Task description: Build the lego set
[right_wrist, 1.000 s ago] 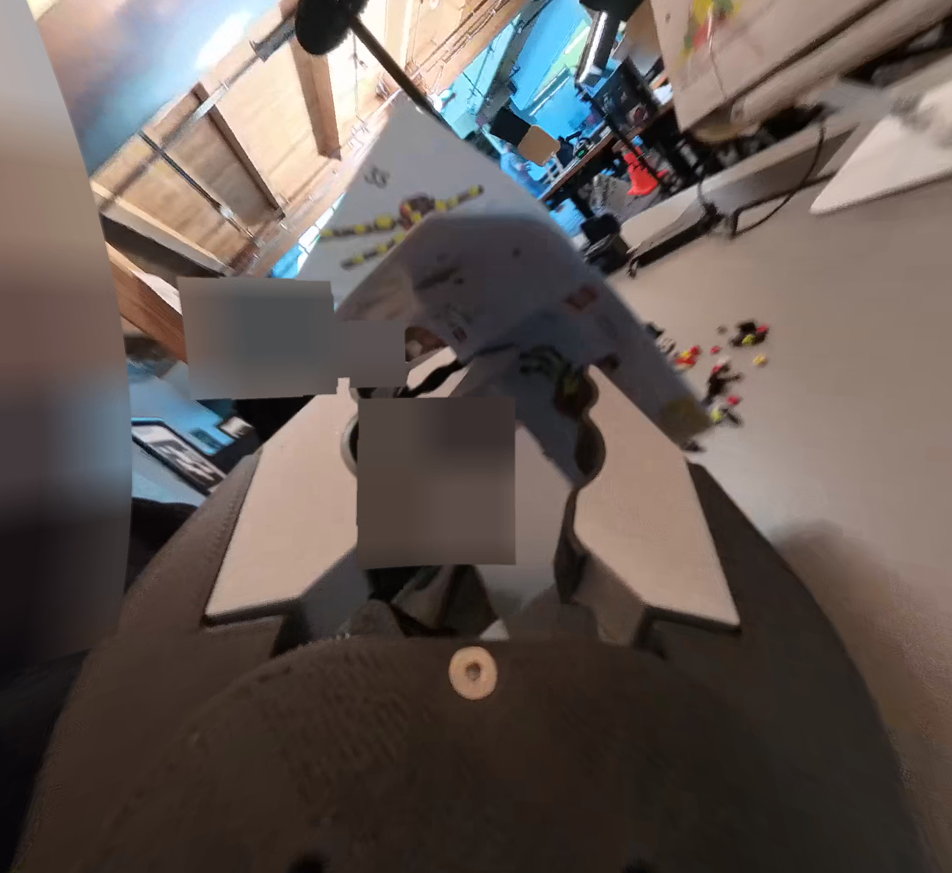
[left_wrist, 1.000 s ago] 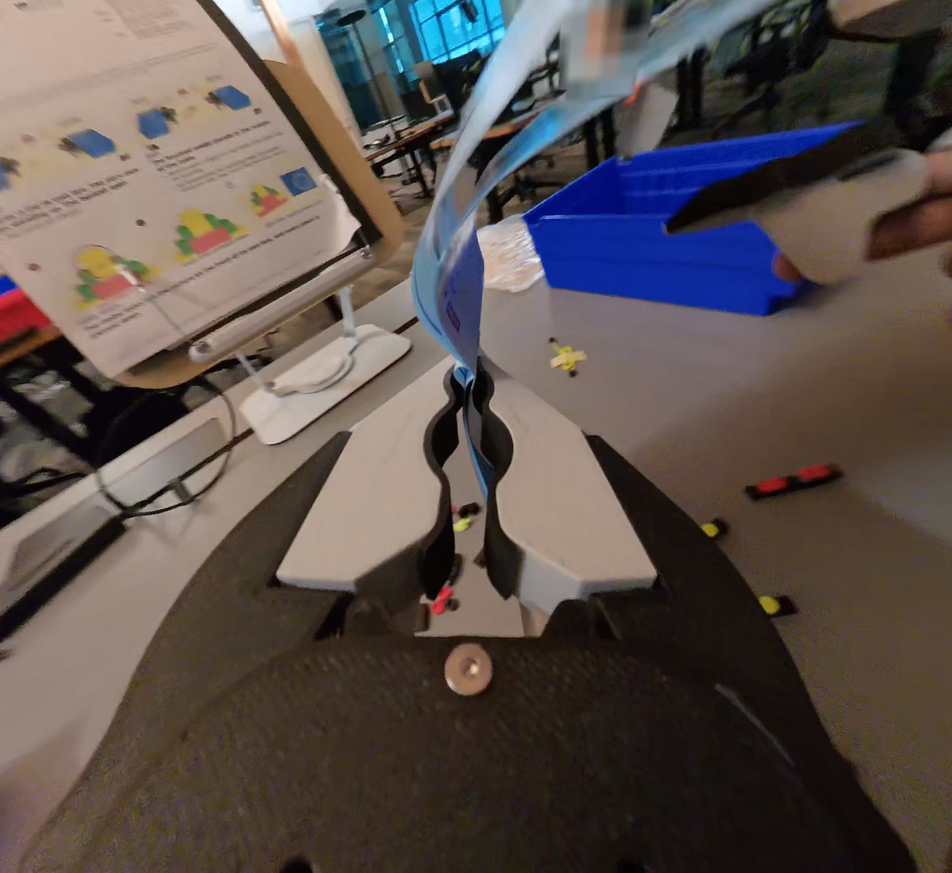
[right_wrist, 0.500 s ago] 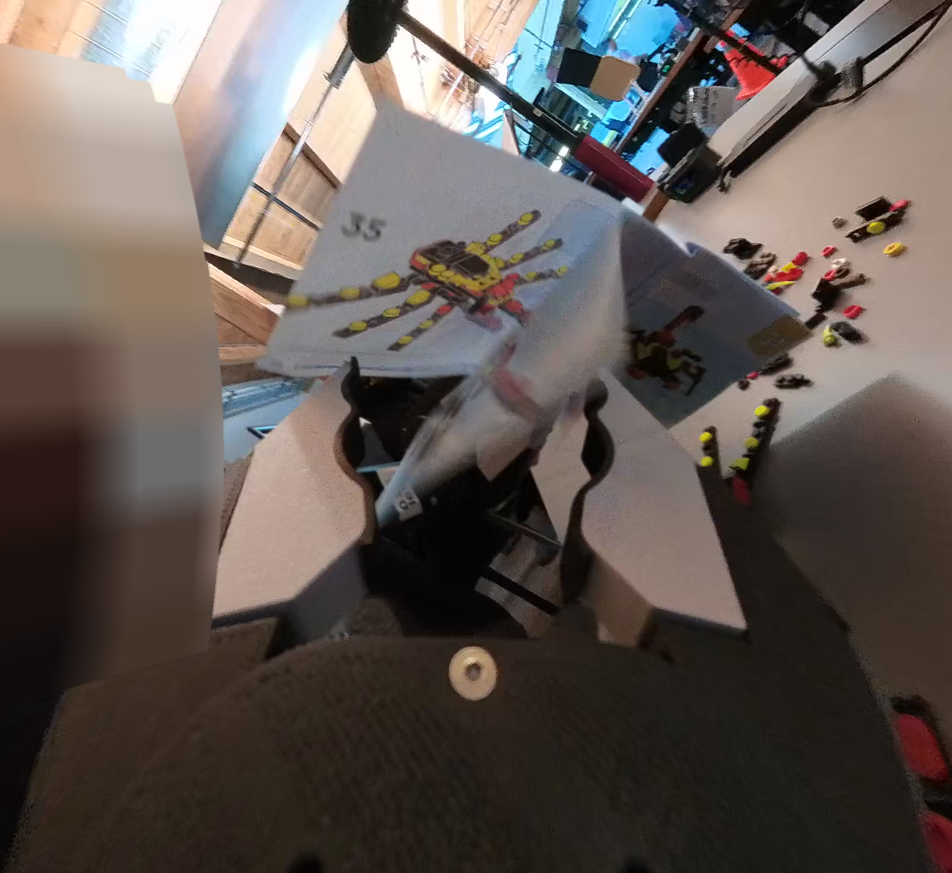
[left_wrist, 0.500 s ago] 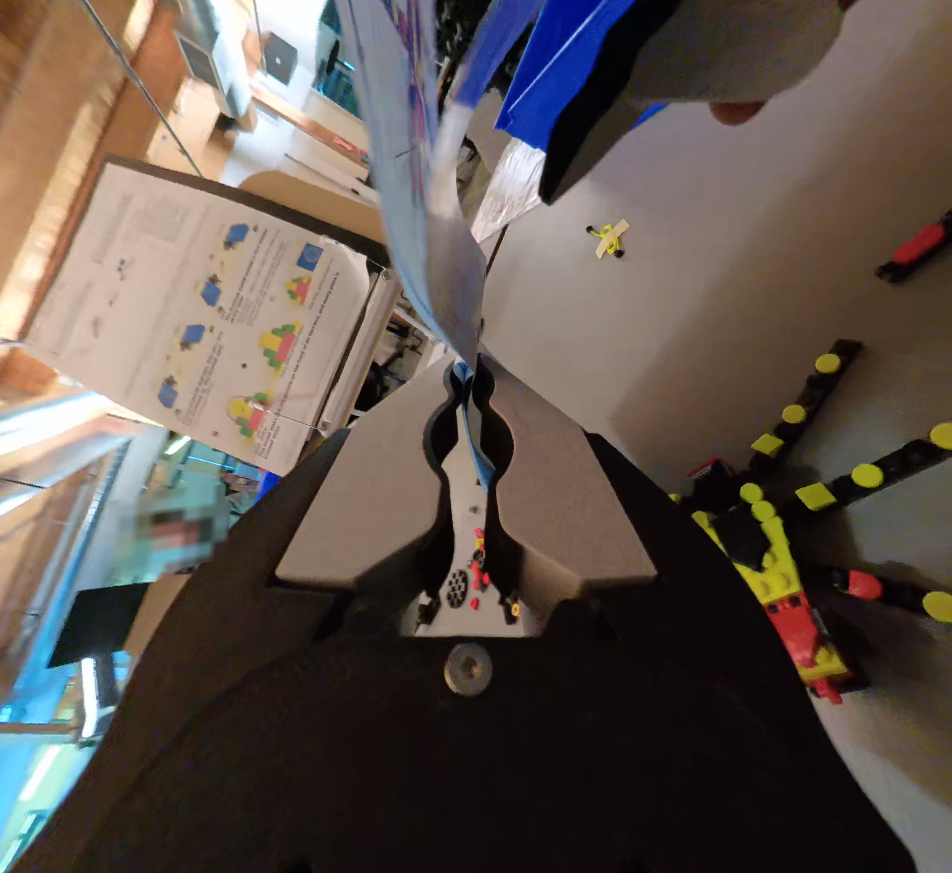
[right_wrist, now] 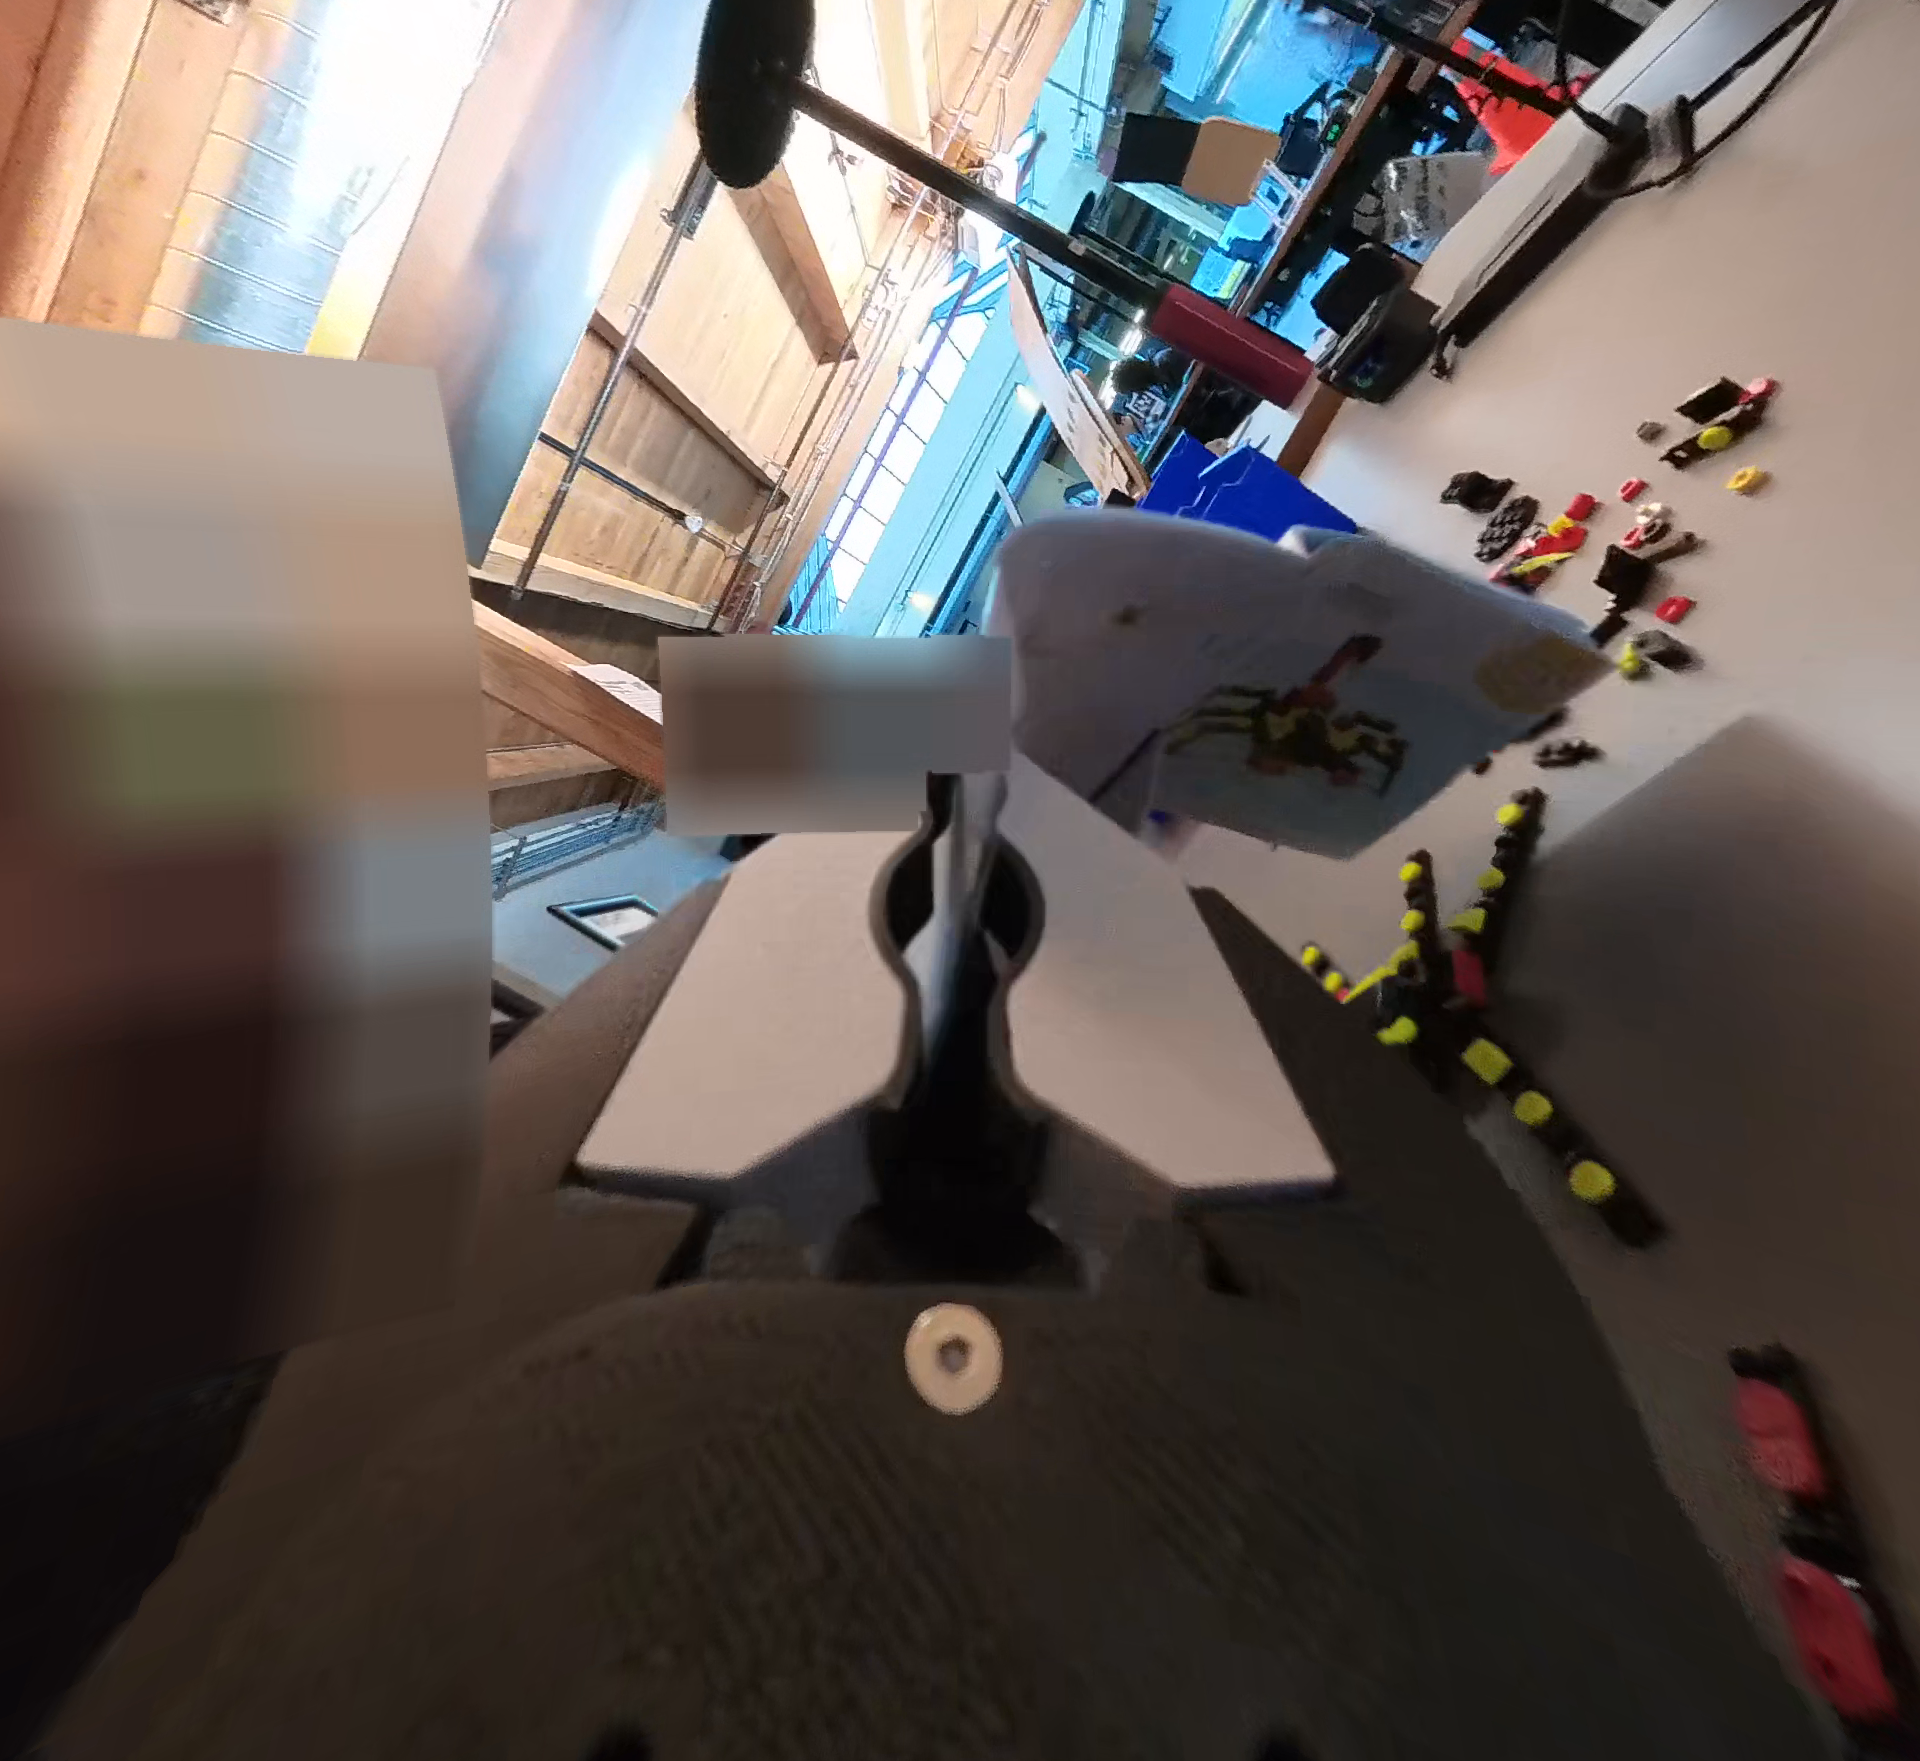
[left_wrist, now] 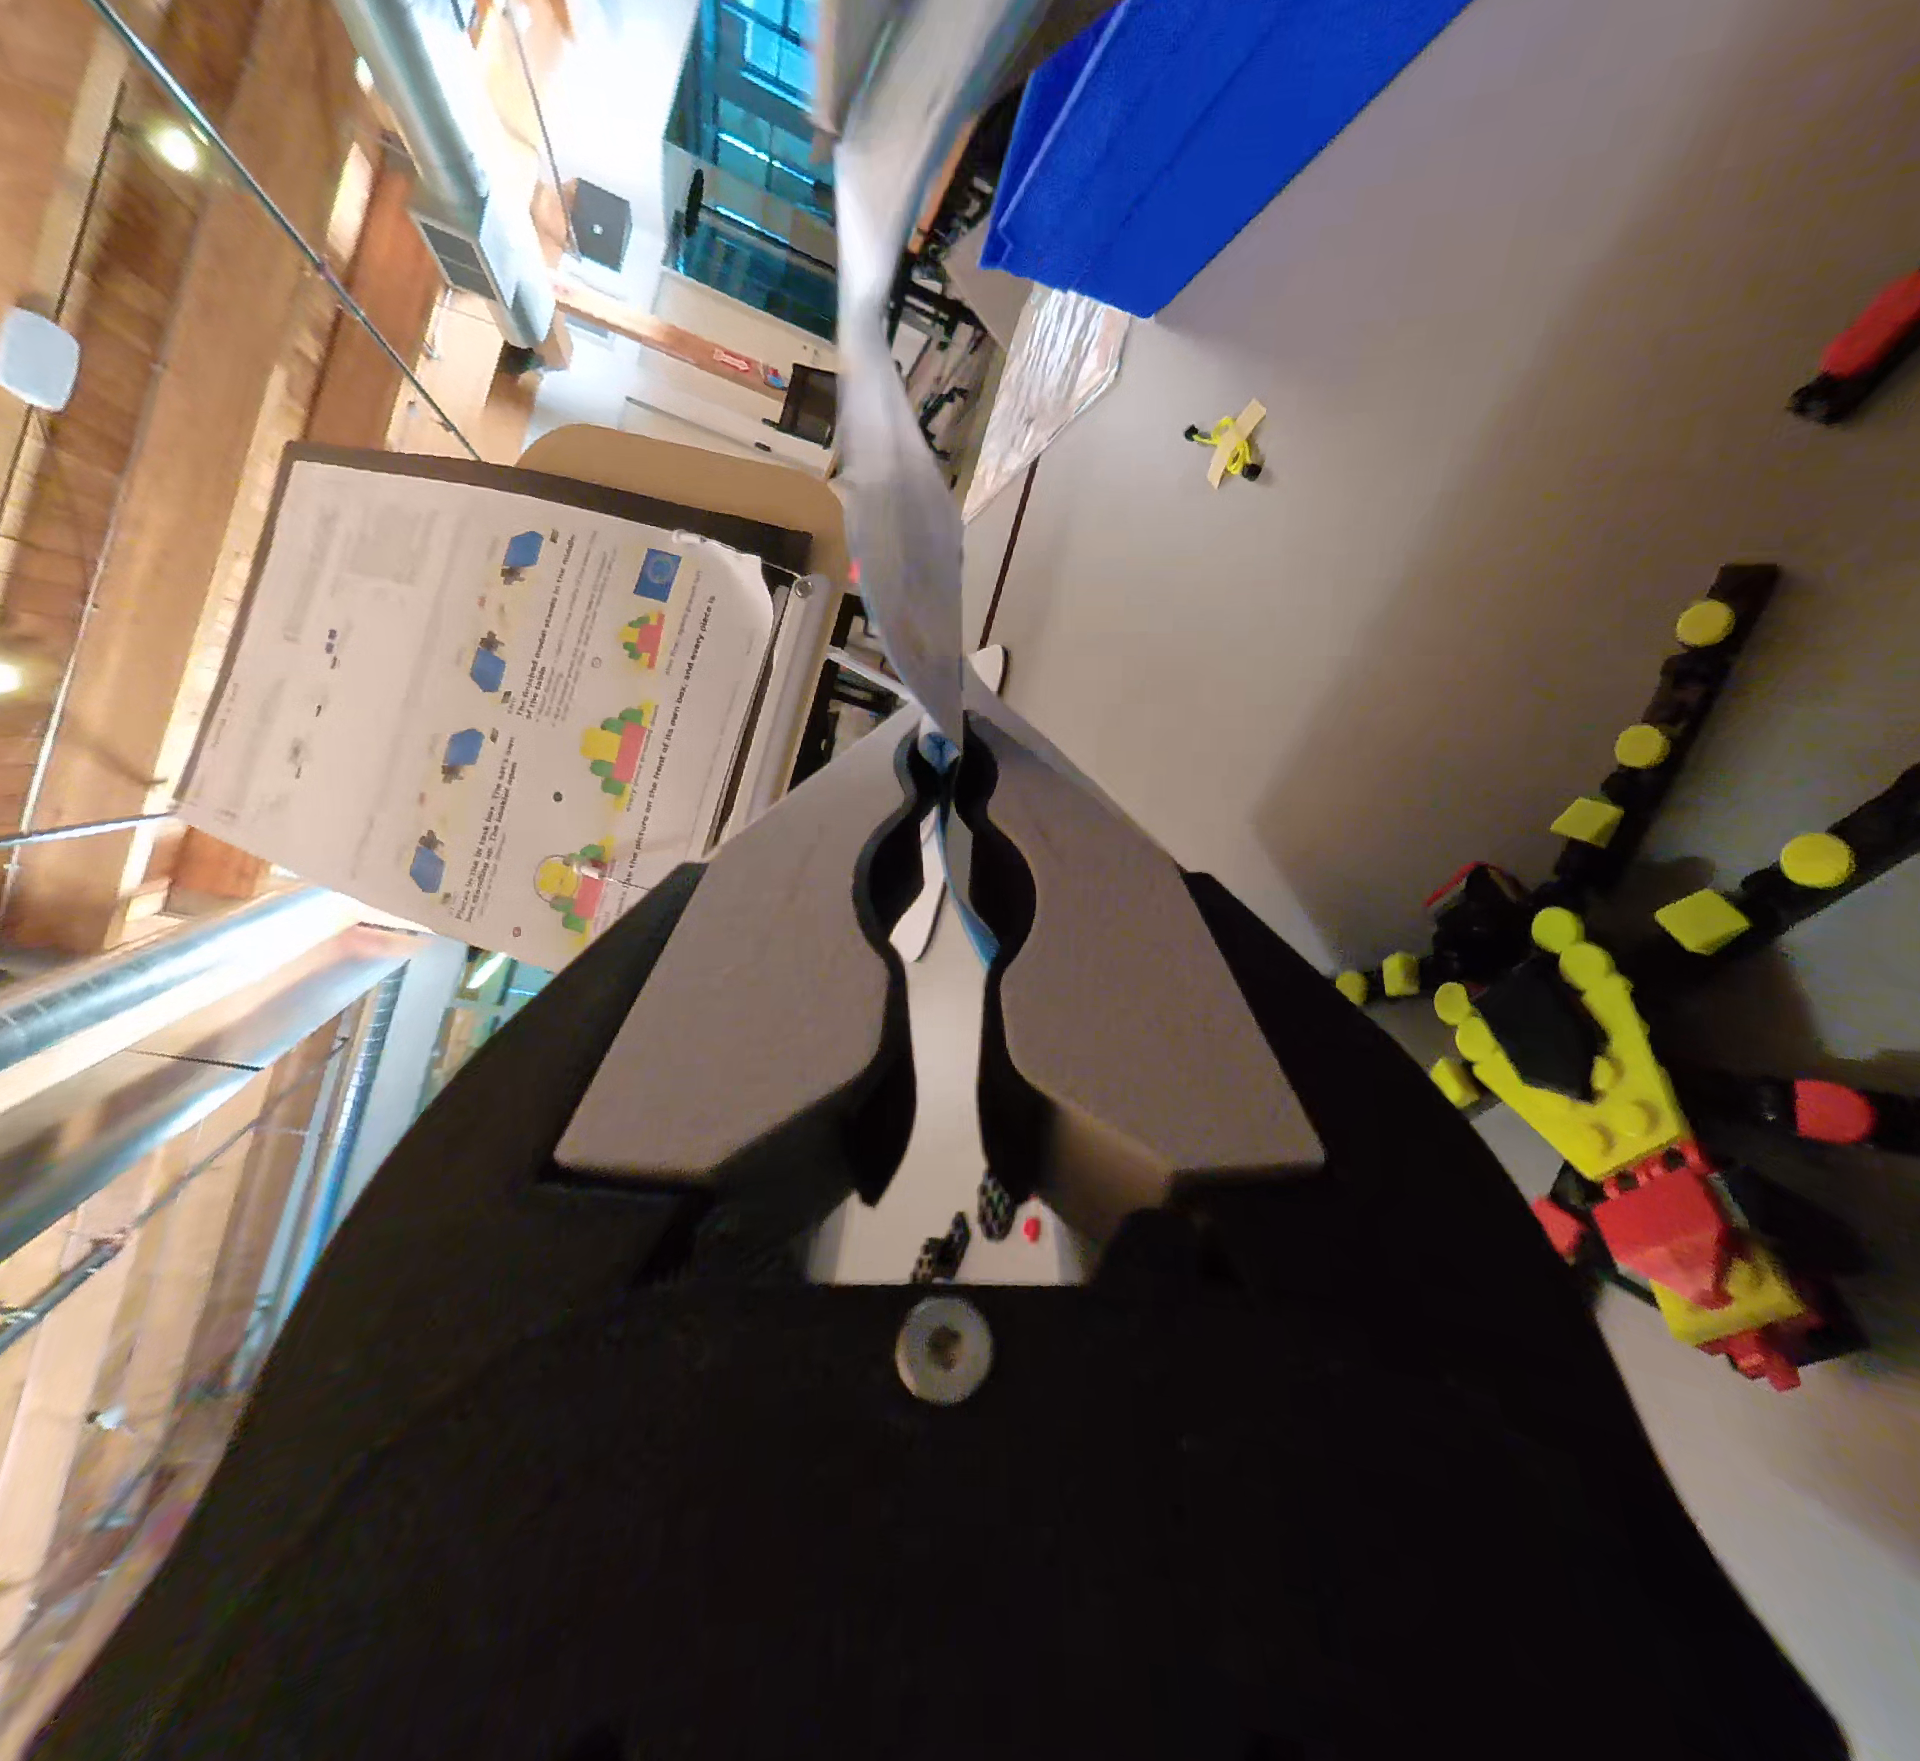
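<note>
Grey table [left_wrist: 1455, 361] below, both the left gripper [left_wrist: 940, 755] and right gripper [right_wrist: 961, 838] pinch the instruction booklet [right_wrist: 1278, 703]; turn pages gently, clear of the spider model [left_wrist: 1579, 1067].

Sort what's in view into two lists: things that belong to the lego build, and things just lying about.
Belongs to the build:
- instruction booklet, gripped by left gripper and right gripper
- half-built lego spider
- loose lego pieces

Just lying about:
- blue bin
- printed sheet on stand
- clear plastic bag
- taped yellow marker
</note>
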A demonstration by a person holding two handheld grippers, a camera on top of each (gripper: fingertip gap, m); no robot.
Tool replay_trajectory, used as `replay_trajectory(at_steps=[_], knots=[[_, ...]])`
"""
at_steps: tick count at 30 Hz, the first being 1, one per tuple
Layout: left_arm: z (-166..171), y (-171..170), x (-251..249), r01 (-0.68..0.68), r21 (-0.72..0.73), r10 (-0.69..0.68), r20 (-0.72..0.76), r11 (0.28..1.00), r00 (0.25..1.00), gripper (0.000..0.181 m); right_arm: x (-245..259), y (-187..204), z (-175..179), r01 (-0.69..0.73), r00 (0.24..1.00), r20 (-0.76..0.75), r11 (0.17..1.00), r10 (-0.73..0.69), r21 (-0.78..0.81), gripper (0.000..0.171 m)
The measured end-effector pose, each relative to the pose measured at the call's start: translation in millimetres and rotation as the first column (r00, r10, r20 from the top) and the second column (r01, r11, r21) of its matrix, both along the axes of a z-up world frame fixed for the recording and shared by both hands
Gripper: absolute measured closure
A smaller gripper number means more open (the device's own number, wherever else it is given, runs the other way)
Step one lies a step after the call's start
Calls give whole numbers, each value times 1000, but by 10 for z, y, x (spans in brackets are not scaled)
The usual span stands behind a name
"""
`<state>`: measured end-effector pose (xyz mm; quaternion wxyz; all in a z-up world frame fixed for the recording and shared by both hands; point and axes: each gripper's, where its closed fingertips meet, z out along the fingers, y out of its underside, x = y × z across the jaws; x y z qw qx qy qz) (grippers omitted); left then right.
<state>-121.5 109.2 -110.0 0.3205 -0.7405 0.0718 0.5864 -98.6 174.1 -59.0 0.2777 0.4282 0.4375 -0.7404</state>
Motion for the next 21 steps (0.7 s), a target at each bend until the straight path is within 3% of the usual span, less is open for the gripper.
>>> replay_trajectory(at_steps=[1,5,11,17,21], knots=[[25,0,-1,0,29,0,9,1000,1000,181,-13,2,-15,5,1000,0,1000,-5,11,171],[-27,-69,-92,-61,143,43,130,988,991,178,-142,-21,13,21,997,-70,990,-12,138,171],[-17,-322,-123,-166,302,54,347,939,936,146,-826,-137,305,57,981,-195,959,-2,277,171],[10,-699,-37,-274,488,-59,563,829,824,145,-1576,-436,658,-60,979,-185,990,83,128,171],[2,-883,-25,-275,514,-66,549,813,833,149,-1902,-599,550,-145,968,-181,977,173,154,171]])
